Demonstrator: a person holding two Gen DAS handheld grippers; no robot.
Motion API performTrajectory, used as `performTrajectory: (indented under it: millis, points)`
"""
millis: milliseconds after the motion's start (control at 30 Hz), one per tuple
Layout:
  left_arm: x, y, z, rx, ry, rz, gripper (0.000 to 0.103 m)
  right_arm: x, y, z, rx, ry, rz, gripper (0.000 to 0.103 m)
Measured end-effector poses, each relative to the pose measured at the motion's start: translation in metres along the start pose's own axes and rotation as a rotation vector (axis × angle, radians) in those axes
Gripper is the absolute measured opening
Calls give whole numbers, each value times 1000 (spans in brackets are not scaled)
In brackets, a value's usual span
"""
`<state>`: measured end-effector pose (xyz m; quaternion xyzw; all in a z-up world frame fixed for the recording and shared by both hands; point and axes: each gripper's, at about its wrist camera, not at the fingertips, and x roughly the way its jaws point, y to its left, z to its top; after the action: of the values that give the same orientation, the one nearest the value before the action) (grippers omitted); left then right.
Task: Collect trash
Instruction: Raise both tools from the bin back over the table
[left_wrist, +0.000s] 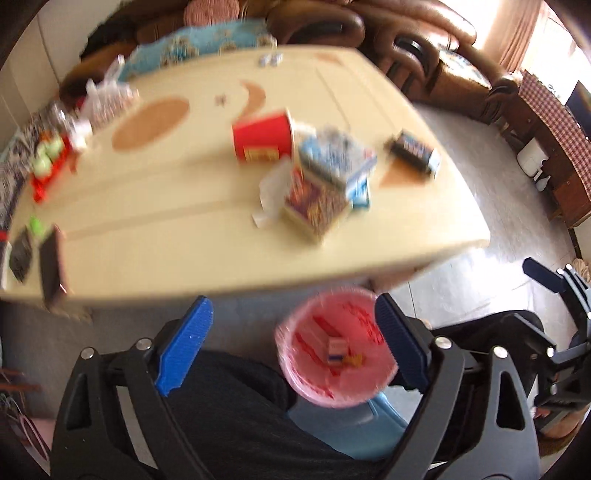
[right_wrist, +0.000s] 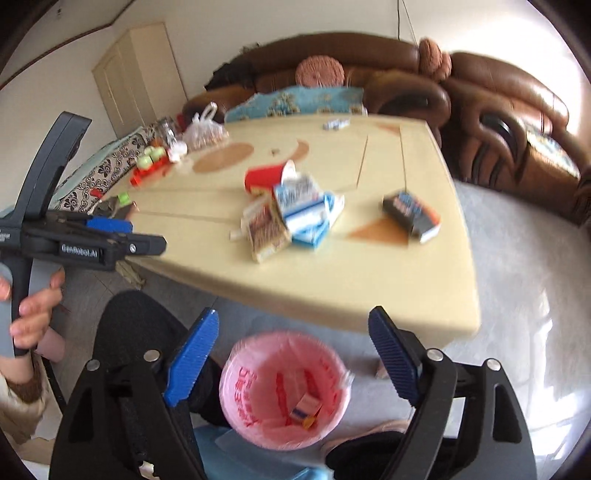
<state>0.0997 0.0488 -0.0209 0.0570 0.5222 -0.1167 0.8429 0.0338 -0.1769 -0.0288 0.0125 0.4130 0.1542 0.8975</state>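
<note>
Left wrist view: both claws, left claw (left_wrist: 293, 341) and right claw (right_wrist: 293, 354), are spread wide, empty, above the bin (left_wrist: 334, 347); boxes (left_wrist: 325, 184) and cup (left_wrist: 264, 136) are seen at twelve o'clock on the desk (left_wrist: 166, 221).

Pink-lined bin (right_wrist: 284, 391) on floor, small cartons inside; boxes (right_wrist: 291, 218) piled on table.

Room inspected from two views, both blurred. Walls (right_wrist: 229, 33) plain white; a cream two-door cupboard (right_wrist: 138, 74) stands against the far wall. Brown leather sofa (right_wrist: 491, 96) runs along the far side and around the corner, carrying round knitted cushions (right_wrist: 319, 70) and a blue patterned cloth (right_wrist: 295, 98). Cream counter (right_wrist: 369, 266) with tan inlay shapes occupies the centre. Floor (right_wrist: 524, 280) pale grey, glossy, reflecting strong daylight. Pink curtain (left_wrist: 517, 40) at a bright window. A sideboard with red checked cover (left_wrist: 550, 114) stands beside it.
</note>
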Motion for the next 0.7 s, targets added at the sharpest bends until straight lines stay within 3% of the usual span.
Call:
performTrajectory:
  millis: [133,300,500,700]
  points:
    - [-44,9,41,71,-77,-9,91,-30,-13,33,-16,-39,6,88]
    - [-69,12,87,199,-126,46,93,-60,-33,83,-23,-85,-2,91]
    - [-64,16,128,319,-102,17,93,-78,-55,124,-29,-117,-31,94]
    - [-38,22,157,407,-60,33,93,-66,-75,153,-37,-98,-71,94]
